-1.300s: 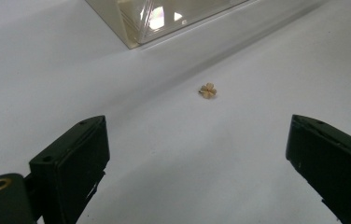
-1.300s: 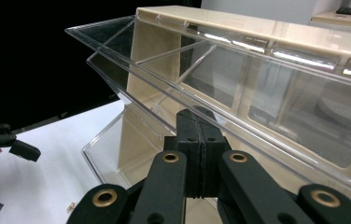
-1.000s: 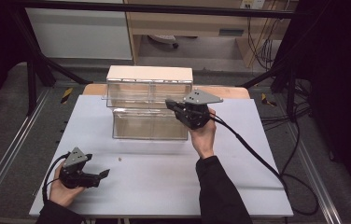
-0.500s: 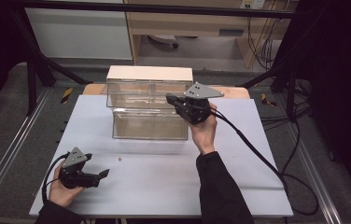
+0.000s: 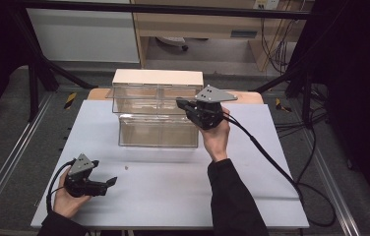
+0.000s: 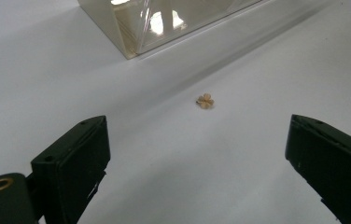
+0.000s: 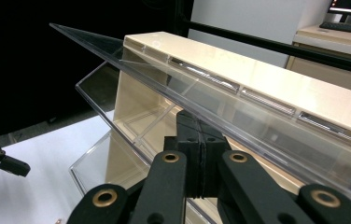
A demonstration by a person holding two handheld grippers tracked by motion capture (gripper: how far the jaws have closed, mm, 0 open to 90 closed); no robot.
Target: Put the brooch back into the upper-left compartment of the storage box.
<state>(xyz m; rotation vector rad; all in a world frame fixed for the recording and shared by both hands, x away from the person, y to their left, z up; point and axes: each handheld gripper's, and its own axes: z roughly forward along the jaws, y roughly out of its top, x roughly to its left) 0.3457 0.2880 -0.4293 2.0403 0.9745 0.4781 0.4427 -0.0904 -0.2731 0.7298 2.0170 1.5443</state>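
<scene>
Gripper states first, from the high view: the left gripper [image 5: 108, 182] lies at about 7 o'clock on the white table [image 5: 163, 196], held by the left hand [image 5: 65, 199], jaws spread apart. At about 1 o'clock, the right gripper [image 5: 180, 104] is raised in the right hand [image 5: 215, 137] against the upper tier of a clear plastic bin [image 5: 157, 115] with a beige back. A tiny tan speck [image 5: 127, 167] sits on the table between the bin and the left gripper.

From the left gripper view, both jaws stand wide with bare table between them; a small clover-shaped charm [image 6: 205, 101] lies at 12 o'clock ahead, and the bin's corner [image 6: 136, 28] beyond it.

From the right gripper view, the jaws are pressed together under the tilted clear flap [image 7: 220, 100] of the bin; whether they pinch anything I cannot tell.
</scene>
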